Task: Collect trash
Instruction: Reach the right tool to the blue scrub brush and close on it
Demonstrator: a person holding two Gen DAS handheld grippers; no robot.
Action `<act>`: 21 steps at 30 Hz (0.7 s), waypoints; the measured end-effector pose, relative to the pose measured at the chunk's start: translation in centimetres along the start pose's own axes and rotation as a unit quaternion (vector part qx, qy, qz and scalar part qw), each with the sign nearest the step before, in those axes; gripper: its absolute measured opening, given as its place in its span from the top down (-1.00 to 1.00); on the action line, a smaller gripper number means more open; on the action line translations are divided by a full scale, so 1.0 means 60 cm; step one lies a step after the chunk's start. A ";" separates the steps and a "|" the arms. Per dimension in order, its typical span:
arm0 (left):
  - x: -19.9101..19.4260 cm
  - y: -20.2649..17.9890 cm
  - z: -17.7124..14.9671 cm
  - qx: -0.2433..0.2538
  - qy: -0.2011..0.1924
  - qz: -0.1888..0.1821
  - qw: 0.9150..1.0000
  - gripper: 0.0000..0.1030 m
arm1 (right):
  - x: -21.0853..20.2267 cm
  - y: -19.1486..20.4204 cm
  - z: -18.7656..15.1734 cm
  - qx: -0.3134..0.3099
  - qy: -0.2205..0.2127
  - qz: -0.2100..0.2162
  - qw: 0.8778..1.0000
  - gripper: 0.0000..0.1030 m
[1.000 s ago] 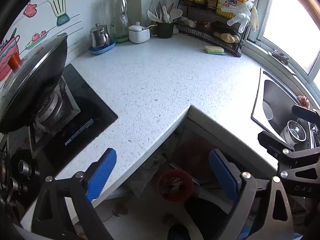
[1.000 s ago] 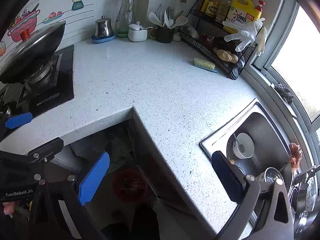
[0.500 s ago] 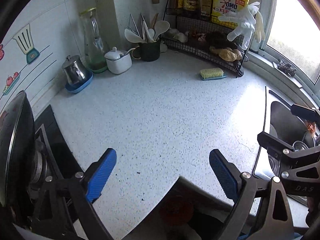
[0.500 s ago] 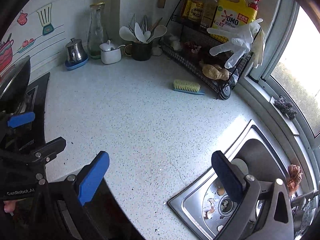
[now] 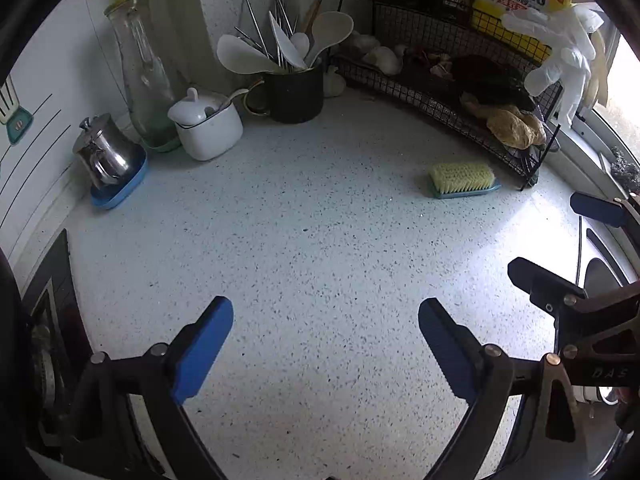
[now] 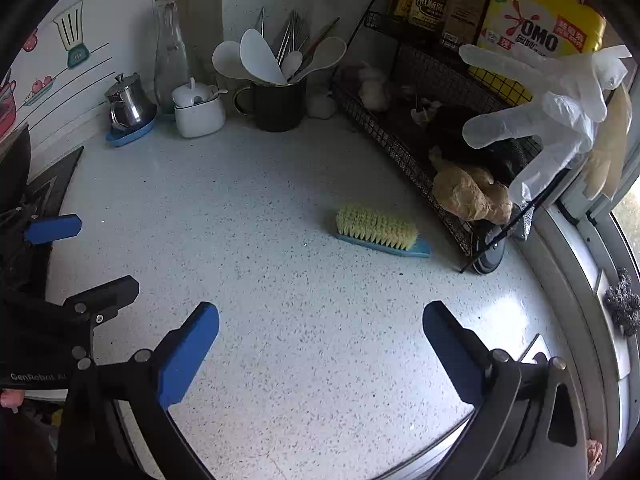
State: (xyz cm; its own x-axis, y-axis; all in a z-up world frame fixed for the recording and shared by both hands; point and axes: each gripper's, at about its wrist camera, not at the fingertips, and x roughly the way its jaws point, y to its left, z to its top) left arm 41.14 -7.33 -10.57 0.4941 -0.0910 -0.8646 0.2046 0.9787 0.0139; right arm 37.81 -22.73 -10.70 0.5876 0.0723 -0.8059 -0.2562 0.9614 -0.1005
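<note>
Both grippers hover over a speckled white countertop point(image 5: 320, 248), which also shows in the right wrist view point(image 6: 280, 264). My left gripper point(image 5: 326, 344) is open and empty. My right gripper point(image 6: 320, 344) is open and empty; it also shows at the right edge of the left wrist view point(image 5: 560, 248). A scrub brush with a blue back point(image 5: 462, 180) lies on the counter ahead, near the wire rack; it also shows in the right wrist view point(image 6: 380, 232). No loose trash shows on the counter.
A black wire rack point(image 6: 420, 148) with ginger, garlic, bottles and a hanging glove point(image 6: 552, 120) stands at the back right. A utensil mug point(image 5: 294, 88), white lidded pot point(image 5: 206, 124), glass carafe point(image 5: 144, 76) and steel jug point(image 5: 106, 156) line the back wall. The stove point(image 5: 52, 320) lies left, the sink point(image 5: 604, 272) right.
Both grippers have moved up and forward from the counter's front edge and the floor bin to over the countertop, closer to the back corner. Both stay open.
</note>
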 end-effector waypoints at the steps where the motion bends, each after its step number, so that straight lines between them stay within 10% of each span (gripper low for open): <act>1: 0.012 -0.002 0.010 -0.004 0.002 0.001 1.000 -0.80 | 0.012 -0.007 0.009 -0.009 0.000 0.005 1.000 -0.98; 21: 0.187 -0.050 0.103 -0.014 0.041 0.019 0.999 -0.80 | 0.178 -0.088 0.065 -0.097 0.025 0.051 0.994 -0.98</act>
State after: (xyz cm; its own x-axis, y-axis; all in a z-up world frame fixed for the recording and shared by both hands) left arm 51.31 -12.42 -17.20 0.4307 -0.0389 -0.9016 0.1624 0.9861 0.0351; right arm 48.44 -25.99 -16.51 0.5135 0.1492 -0.8450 -0.4591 0.8797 -0.1237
